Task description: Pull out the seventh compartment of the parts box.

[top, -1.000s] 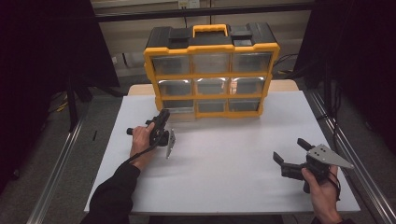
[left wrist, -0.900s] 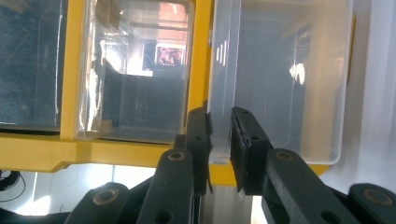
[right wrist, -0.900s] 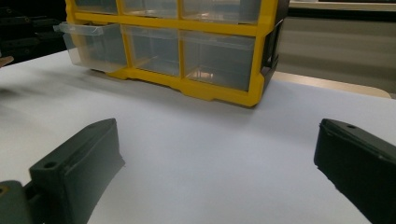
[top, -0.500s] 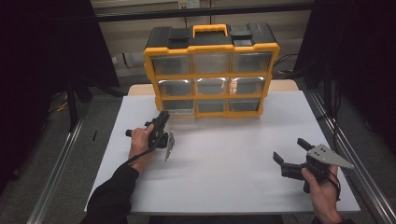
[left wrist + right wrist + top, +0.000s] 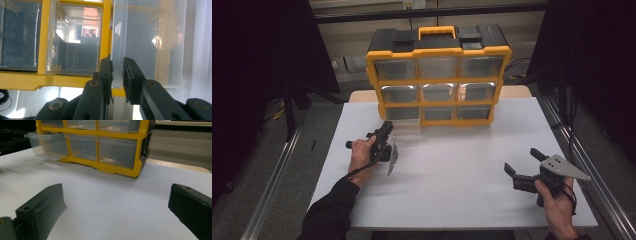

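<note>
A yellow and black organizer box [image 5: 438, 75] with clear drawers stands at the back of the white table. Its bottom-left drawer [image 5: 404, 116] sticks out a little from the frame; in the right gripper view this drawer [image 5: 47, 143] juts out at the upper left. My left gripper [image 5: 387, 129] is turned on its side and shut on the drawer's front. In the left gripper view the black jaws [image 5: 118, 75] pinch the clear front lip of the drawer [image 5: 147, 45]. My right gripper [image 5: 523, 161] is held open above the table at the front right, with nothing between its jaws [image 5: 117, 202].
The white table top [image 5: 452, 170] spreads between the two hands. The other drawers of the organizer box [image 5: 117, 147] sit pushed in. Metal rails [image 5: 277, 185] run along both sides of the table, and dark curtains hang beyond them.
</note>
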